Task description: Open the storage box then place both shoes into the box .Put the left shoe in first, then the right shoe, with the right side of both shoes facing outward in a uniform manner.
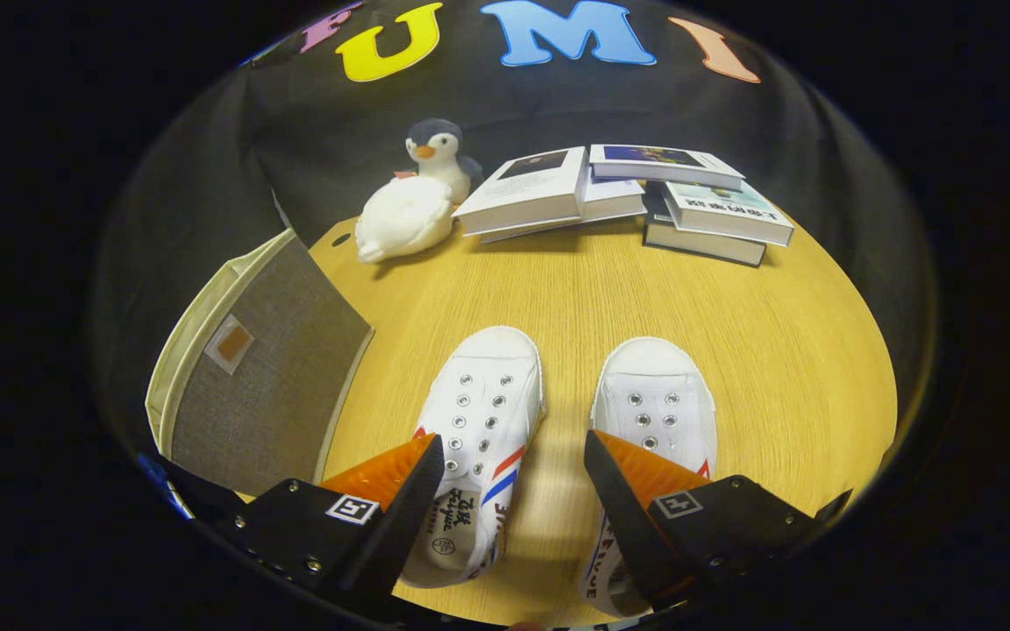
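Two white canvas shoes stand side by side on the round wooden table (610, 289), toes pointing away from me. The left shoe (479, 412) has red and blue stripes on its side and lies partly between my fingers. The right shoe (658, 399) sits under and just beyond my right finger. My gripper (514, 464) hovers open above the shoes' heels, with nothing pressed between its fingers. To the left of the left shoe stands the grey fabric storage box (259, 368) with a cream rim and a small tan tag, its lid closed.
A plush penguin (417, 197) rests at the table's far side, beyond the box. To its right lie several books (628, 197) in loose stacks. The table's edge curves away on the right.
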Available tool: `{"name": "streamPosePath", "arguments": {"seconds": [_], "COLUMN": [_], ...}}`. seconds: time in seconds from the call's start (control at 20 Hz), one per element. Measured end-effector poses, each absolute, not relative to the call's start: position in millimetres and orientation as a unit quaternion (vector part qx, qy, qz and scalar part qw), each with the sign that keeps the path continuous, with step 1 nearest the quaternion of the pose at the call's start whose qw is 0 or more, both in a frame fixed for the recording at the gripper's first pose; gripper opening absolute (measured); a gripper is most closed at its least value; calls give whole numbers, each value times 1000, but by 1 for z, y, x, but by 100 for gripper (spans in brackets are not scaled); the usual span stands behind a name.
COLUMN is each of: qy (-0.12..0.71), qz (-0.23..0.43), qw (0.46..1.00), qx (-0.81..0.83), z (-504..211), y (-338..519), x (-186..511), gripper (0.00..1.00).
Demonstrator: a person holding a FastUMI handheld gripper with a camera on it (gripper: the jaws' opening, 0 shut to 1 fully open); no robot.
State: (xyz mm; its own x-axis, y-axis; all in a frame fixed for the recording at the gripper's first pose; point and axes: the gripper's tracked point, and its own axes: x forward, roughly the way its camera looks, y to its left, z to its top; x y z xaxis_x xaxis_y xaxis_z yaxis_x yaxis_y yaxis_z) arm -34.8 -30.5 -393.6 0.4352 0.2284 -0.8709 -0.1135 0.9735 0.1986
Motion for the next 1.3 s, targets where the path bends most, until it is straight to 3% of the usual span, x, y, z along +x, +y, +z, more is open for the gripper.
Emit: {"name": "streamPosePath", "arguments": {"seconds": [0.4,0.5,0.65,0.75,0.8,0.85,1.0,1.1,1.3], "qy": [542,558,567,569,569,574,585,585,582], "qz": [110,103,108,106,99,99,66,37,29], "qw": [832,821,810,806,805,800,790,783,781], "qx": [39,58,102,121,134,140,173,209,225], "z": [-412,-420,-423,-422,-421,-423,-421,-425,-414], "y": [-24,-20,-11,-13,-13,-12,-16,-26,-17], "x": [-38,-42,-42,-45,-44,-45,-43,-44,-46], "gripper": [90,74,73,47,47,40,40,1,1]}}
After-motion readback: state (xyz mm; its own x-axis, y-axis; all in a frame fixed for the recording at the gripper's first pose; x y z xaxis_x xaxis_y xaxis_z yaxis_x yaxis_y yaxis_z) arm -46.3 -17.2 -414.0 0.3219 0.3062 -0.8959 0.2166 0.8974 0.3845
